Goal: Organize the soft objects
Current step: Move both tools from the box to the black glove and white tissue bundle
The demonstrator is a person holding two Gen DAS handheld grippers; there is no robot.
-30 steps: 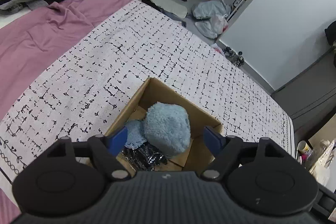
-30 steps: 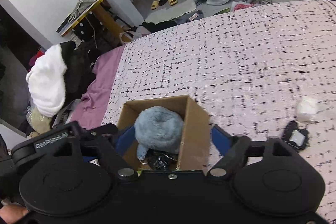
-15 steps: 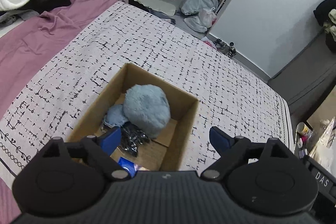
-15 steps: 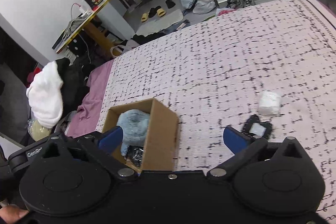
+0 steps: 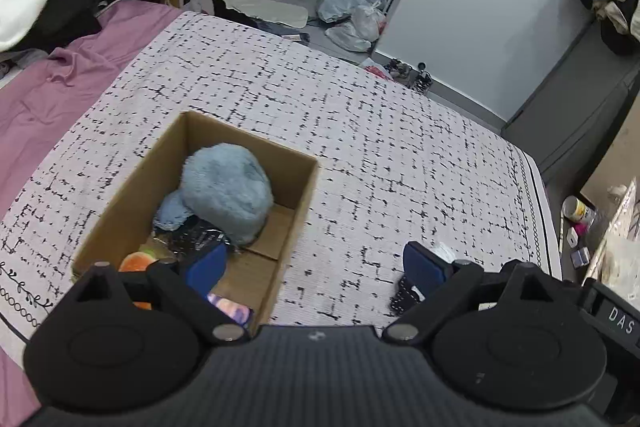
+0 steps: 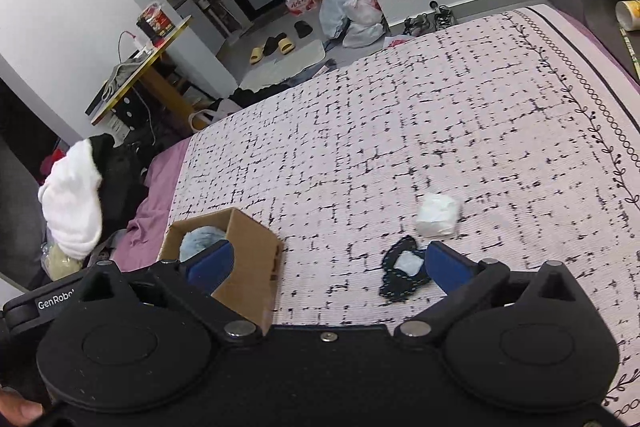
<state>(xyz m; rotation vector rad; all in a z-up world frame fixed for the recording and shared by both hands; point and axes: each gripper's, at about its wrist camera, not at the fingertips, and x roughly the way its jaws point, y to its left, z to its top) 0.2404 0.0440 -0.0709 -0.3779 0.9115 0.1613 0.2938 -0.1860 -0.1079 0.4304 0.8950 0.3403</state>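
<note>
A brown cardboard box [image 5: 308, 183] sits on the patterned bedspread; it also shows in the right wrist view [image 6: 250, 263]. Inside lie a fluffy light-blue plush [image 5: 228, 191], a black item, an orange toy [image 5: 134, 261] and a purple-pink item [image 5: 230, 307]. My left gripper [image 5: 314, 269] is open and empty, above the box's near right corner. My right gripper [image 6: 326, 265] is open and empty, to the right of the box. A black soft item with a white patch [image 6: 402, 273] lies by its right finger. A white soft wad [image 6: 438, 215] lies just beyond.
The bedspread [image 6: 400, 131] stretches far and right, its edge at the right. A purple sheet [image 5: 48, 87] lies left of it. A white and black clothes pile [image 6: 80, 199] sits at the left. Bags, slippers and a table stand on the floor beyond.
Both grippers have pulled back and up from the box and swung right. The blue plush stays in the box. The black item and white wad have come closer in the right view.
</note>
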